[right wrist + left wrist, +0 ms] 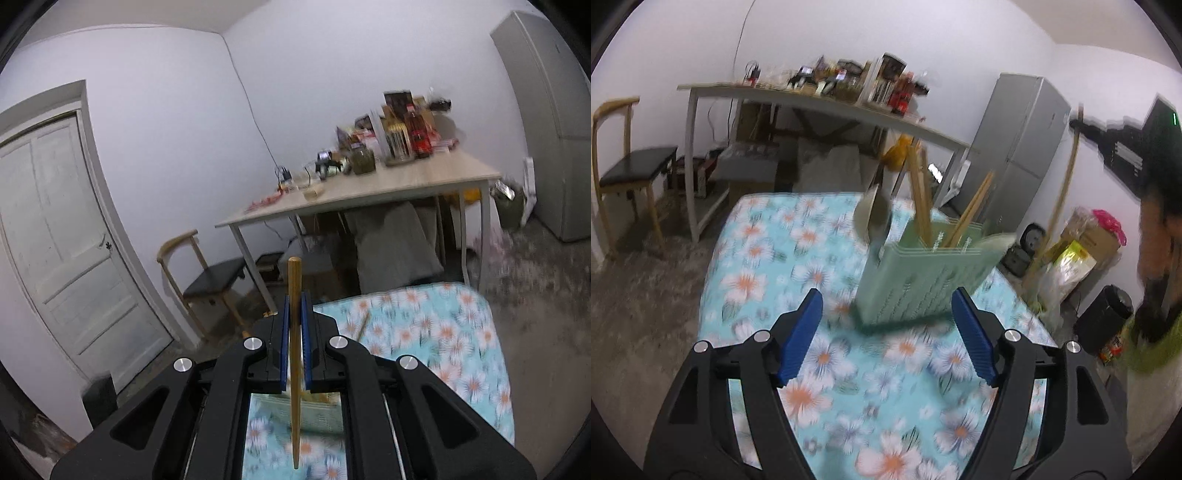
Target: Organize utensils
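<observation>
A pale green slotted utensil holder (pixel 923 284) stands on the floral tablecloth (pixel 768 258). Wooden chopsticks (pixel 921 192) and a metal spoon (pixel 871 214) stick out of it. My left gripper (pixel 886 299) is open, its blue pads on either side of the holder's near face without touching it. My right gripper (pixel 294 295) is shut on a single wooden chopstick (pixel 294 325) that runs upright through its pads, above the table. A corner of the holder (pixel 321 413) shows beneath it. Another chopstick (pixel 362 326) lies near the table's far edge. In the left wrist view that held chopstick (pixel 1065 184) appears blurred at the right.
A long side table (pixel 827 96) crowded with bottles and jars stands by the wall, with a wooden chair (pixel 631 166) to its left and a grey fridge (pixel 1019 147) to its right. Bags and a black bin (pixel 1104 317) sit on the floor. A person (pixel 1160 240) is at the right edge.
</observation>
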The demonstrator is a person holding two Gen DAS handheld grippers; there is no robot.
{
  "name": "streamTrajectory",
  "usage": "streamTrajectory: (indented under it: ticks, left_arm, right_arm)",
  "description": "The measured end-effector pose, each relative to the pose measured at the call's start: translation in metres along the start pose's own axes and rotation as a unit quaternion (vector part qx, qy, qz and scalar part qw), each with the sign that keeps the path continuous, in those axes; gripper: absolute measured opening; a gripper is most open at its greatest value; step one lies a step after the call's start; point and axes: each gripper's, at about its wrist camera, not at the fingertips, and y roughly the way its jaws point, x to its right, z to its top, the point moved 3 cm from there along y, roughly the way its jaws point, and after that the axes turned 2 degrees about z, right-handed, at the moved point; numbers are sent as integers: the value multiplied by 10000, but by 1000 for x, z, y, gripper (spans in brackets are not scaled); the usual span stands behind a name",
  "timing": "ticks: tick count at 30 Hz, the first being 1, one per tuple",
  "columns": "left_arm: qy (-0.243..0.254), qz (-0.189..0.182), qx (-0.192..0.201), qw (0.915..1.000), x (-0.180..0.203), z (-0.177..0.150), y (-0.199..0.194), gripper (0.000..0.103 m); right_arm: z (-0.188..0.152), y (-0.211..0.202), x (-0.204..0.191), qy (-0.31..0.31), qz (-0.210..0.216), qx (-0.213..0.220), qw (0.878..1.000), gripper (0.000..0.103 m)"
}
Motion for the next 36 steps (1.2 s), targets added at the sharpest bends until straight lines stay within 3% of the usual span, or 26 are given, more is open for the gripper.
streamTrajectory:
  ticks: [6,12,19,24,25,29,36]
  left_arm:
    - [-99,112,-260,9995,-15,-29,3,69]
    - [109,166,-165,9997,-7,-25,6,69]
    - [205,112,-208,9995,-1,-23,13,70]
    - [214,97,-237,9994,2,-20,18,71]
    - [216,95,-237,9994,3,-20,18,73]
    - [266,55,-244,9993,9,-16,20,79]
    - [194,511,-248,9982,17,-7,26,91]
  right_arm:
    - [39,19,-12,-256,-42,307,9992,7]
    - [51,51,-11,-369,-208,327,9986,6]
    - [9,99,7,-504,-576,-224,9968,7]
    - [-30,126,16,-561,-727,-899,9917,8]
    - [-34,127,18,-549,-735,-965,9911,9]
    - [-43,105,28,-264,-701,-954,9926,36]
    - [-71,51,43,202,-629,-908,9937,50]
